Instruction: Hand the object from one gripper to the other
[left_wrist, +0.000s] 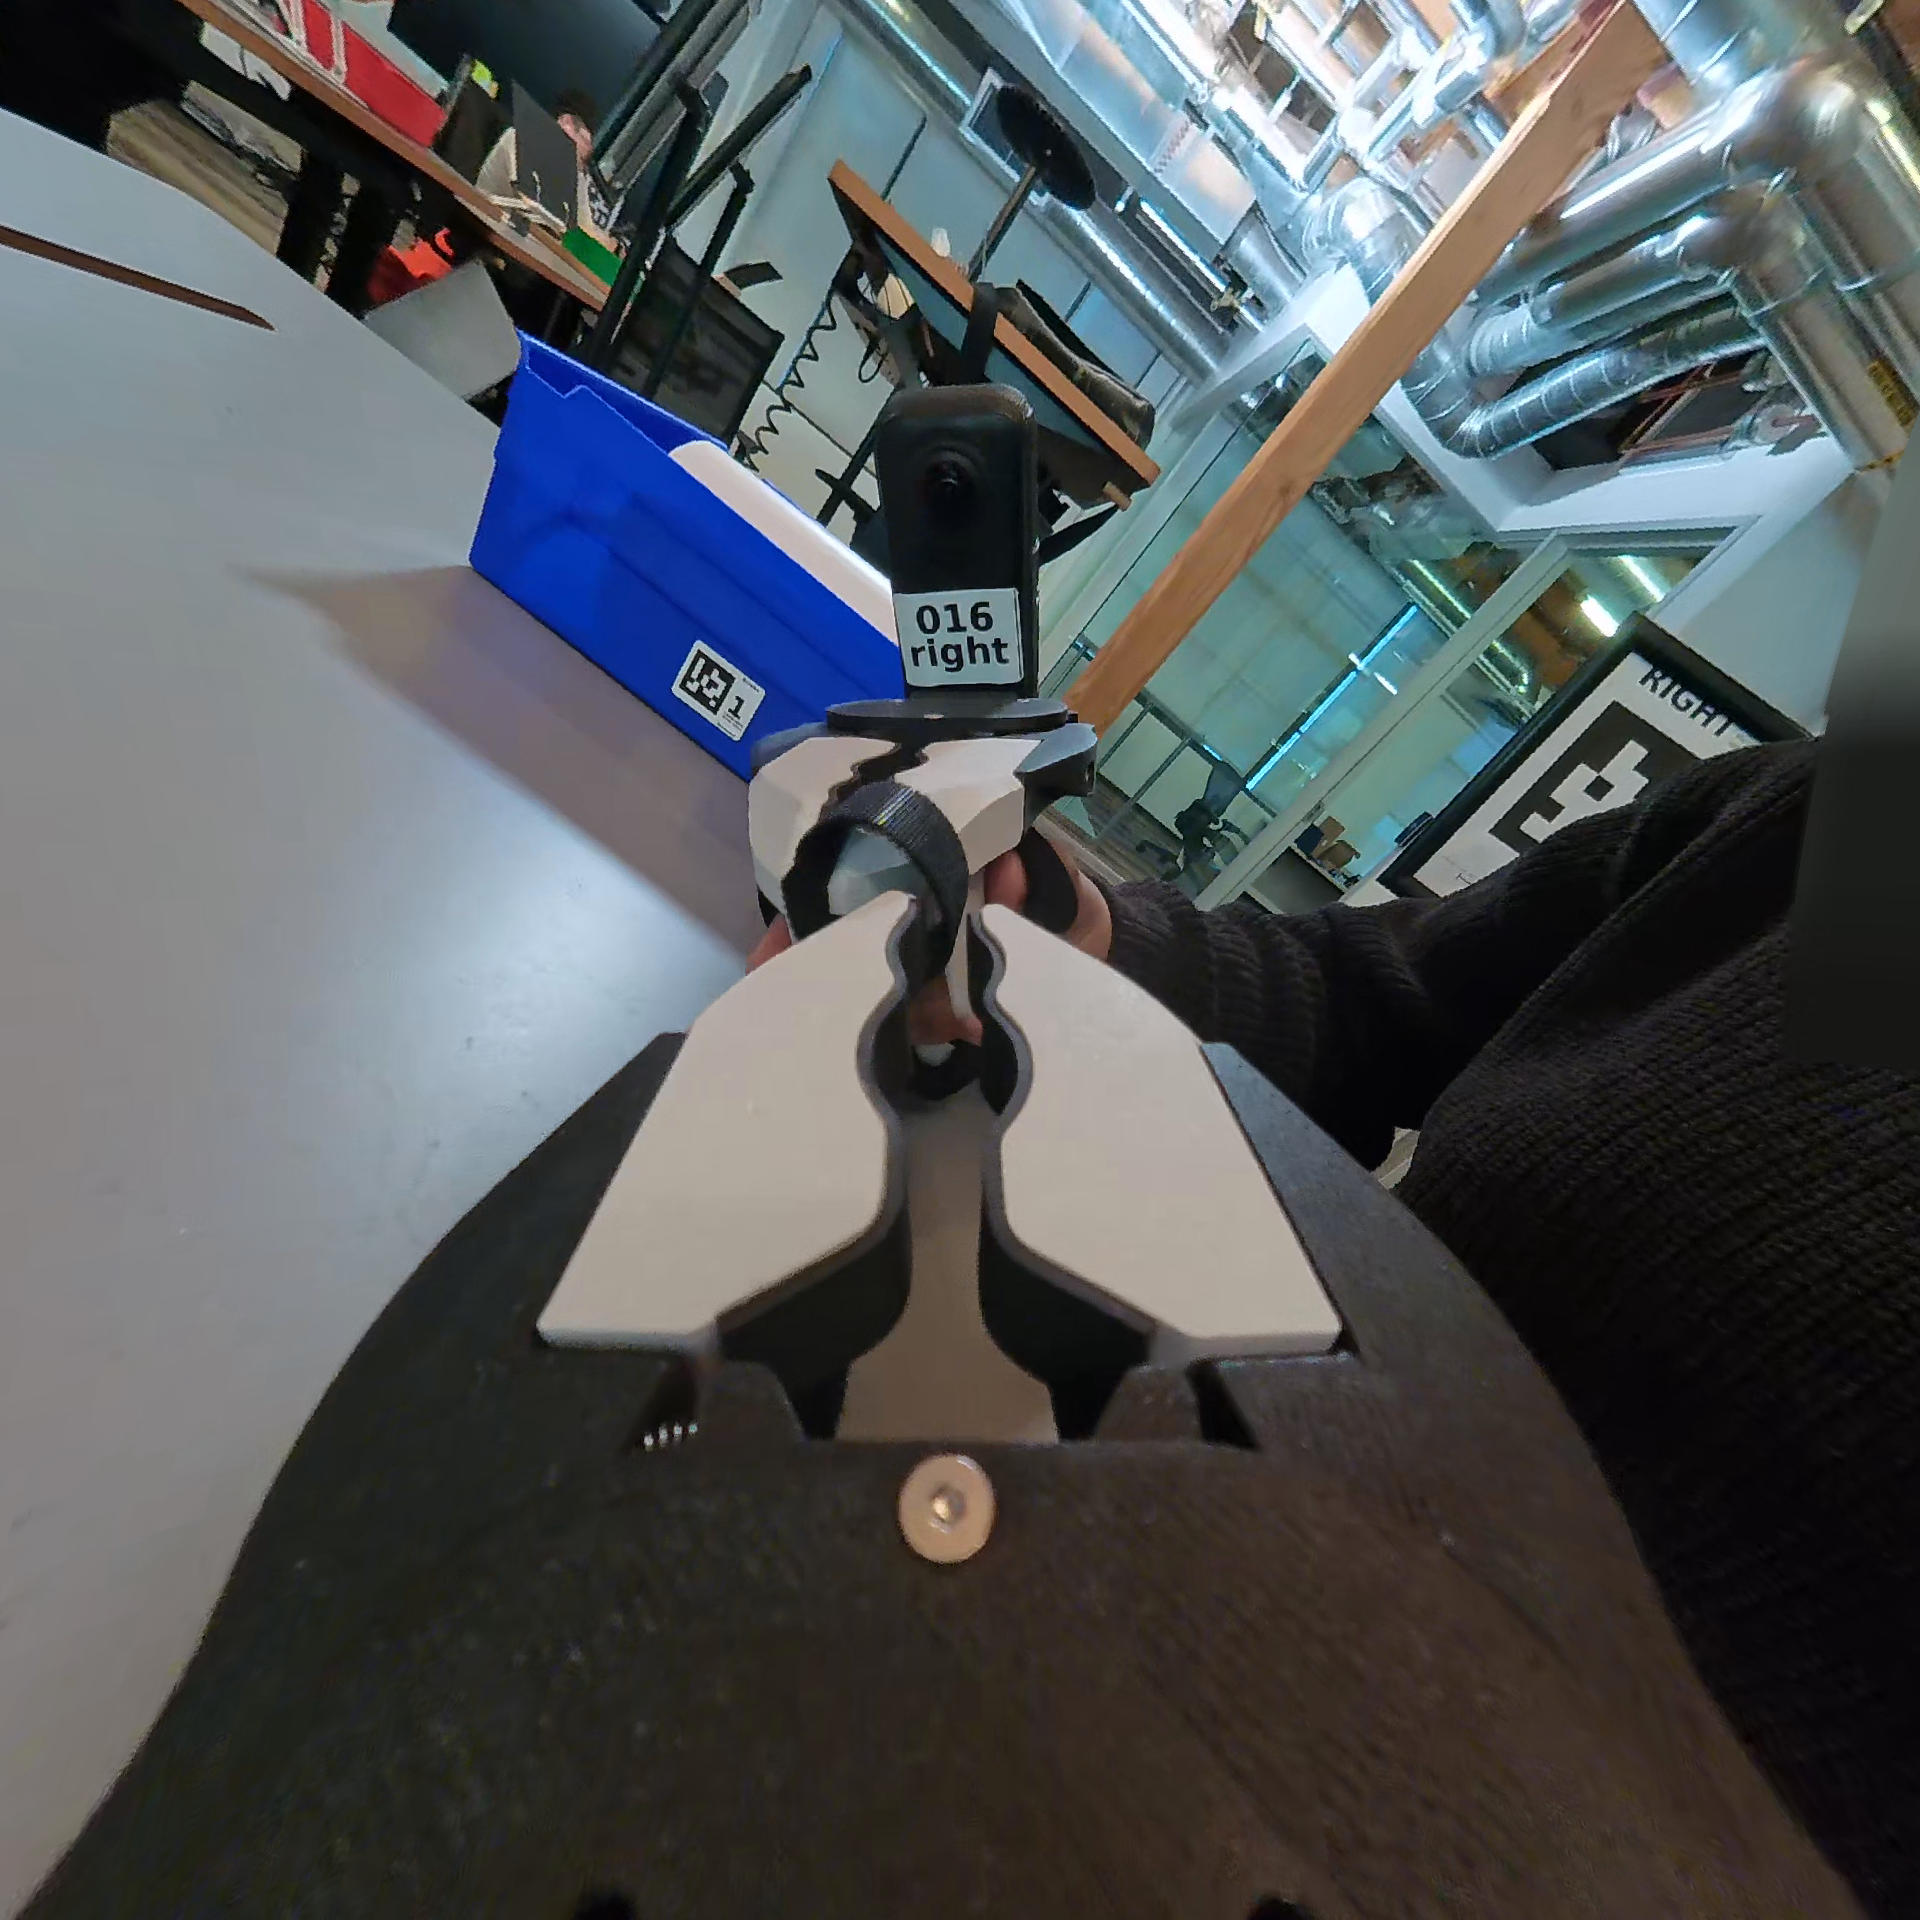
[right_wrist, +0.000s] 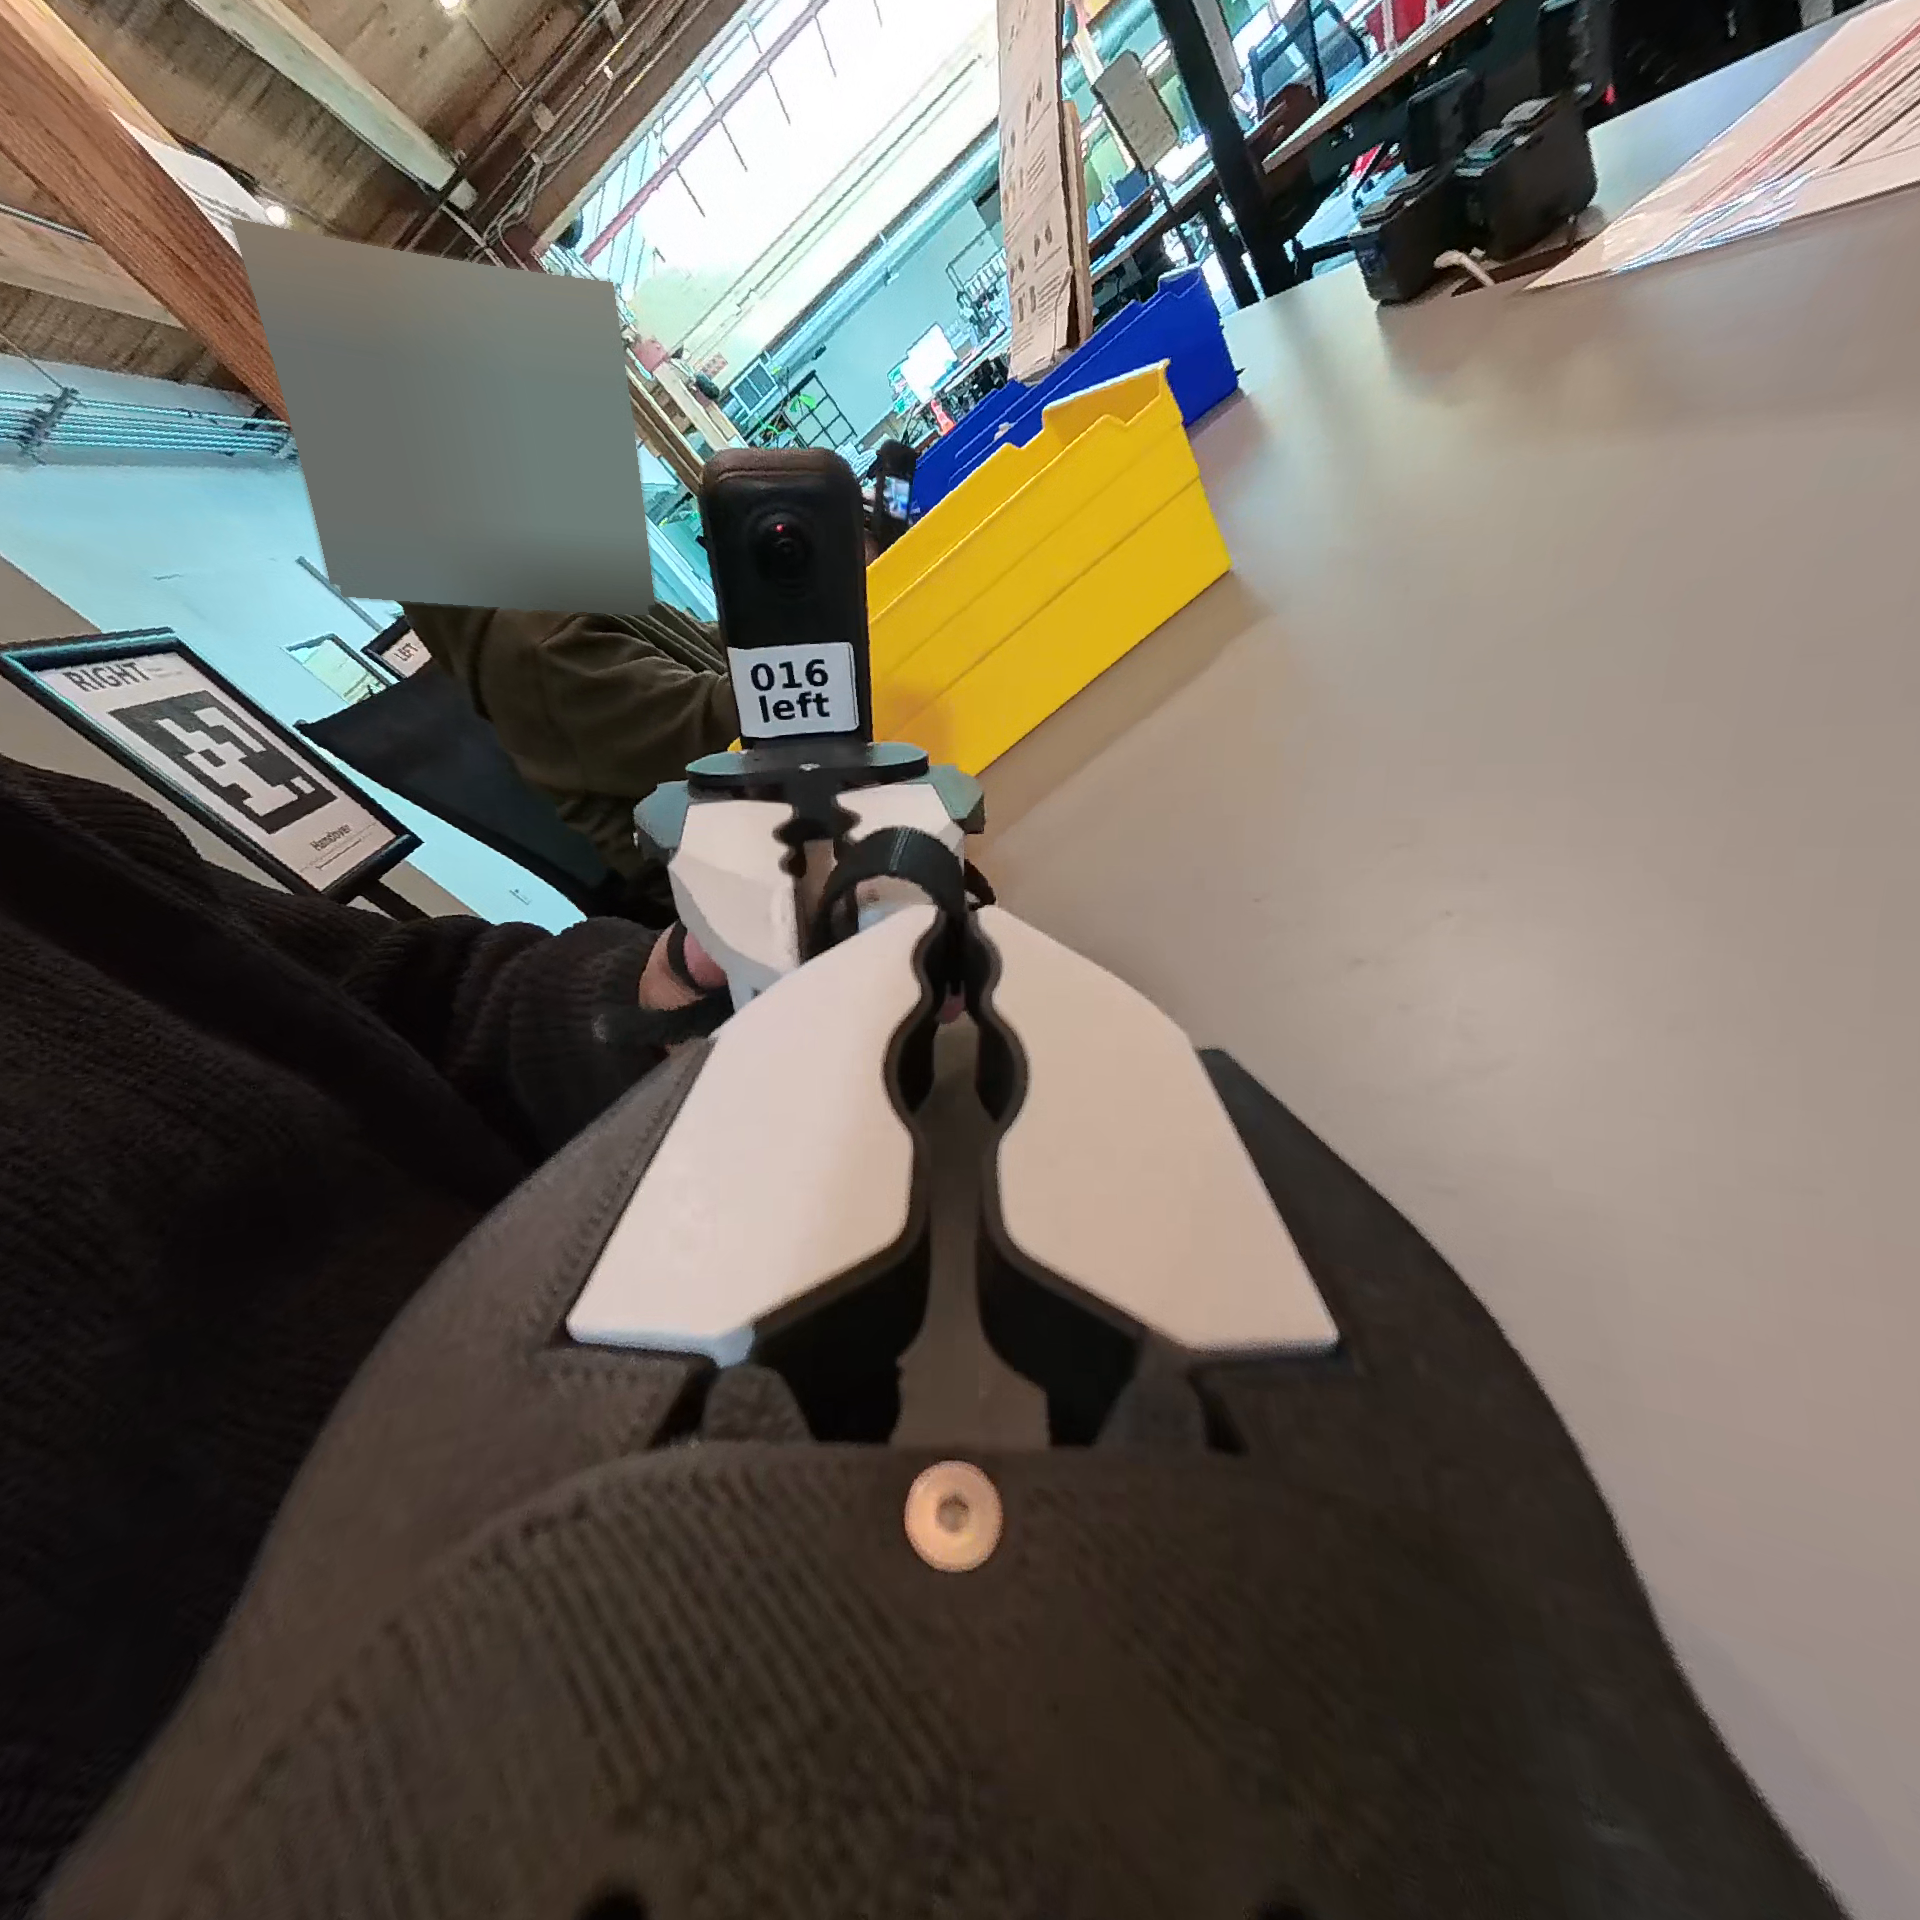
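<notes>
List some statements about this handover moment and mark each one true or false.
1. A black strap is held up between the two tools. True.
2. The left tool is spread wide open. False: its fingers are nearly together, pinching the strap.
3. A blue bin stands on the grey table. True.
4. The right tool grips the yellow bin. False: the bin stands on the table farther off, and the right tool is shut on the strap.
</notes>
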